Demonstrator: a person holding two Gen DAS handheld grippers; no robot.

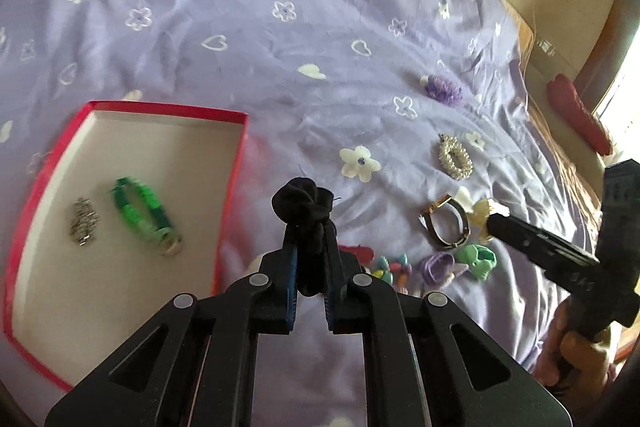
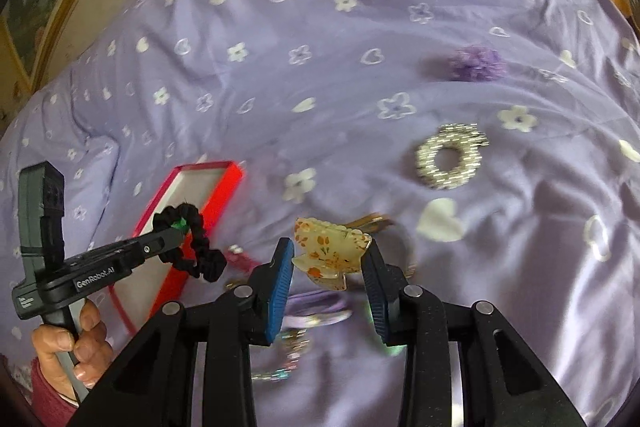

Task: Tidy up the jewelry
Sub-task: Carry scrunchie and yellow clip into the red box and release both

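My left gripper point(image 1: 310, 227) is shut on a black scrunchie point(image 1: 303, 205) and holds it above the bedspread, just right of the red box point(image 1: 236, 163); the scrunchie also shows in the right wrist view point(image 2: 200, 247). The box holds a green bracelet point(image 1: 144, 215) and a silver chain point(image 1: 83, 223). My right gripper point(image 2: 329, 259) is shut on a cream floral hair claw point(image 2: 330, 251), which also shows in the left wrist view point(image 1: 482, 213). A gold-and-black bangle point(image 1: 446, 225) lies just left of it.
On the purple floral bedspread point(image 1: 280, 67) lie a pearl scrunchie point(image 2: 448, 157), a purple fluffy scrunchie point(image 2: 476, 63), a mint green clip point(image 1: 478, 259), a purple hair tie point(image 1: 438, 265) and coloured beads point(image 1: 394, 267). A red pillow point(image 1: 576, 111) lies beyond the bed's right edge.
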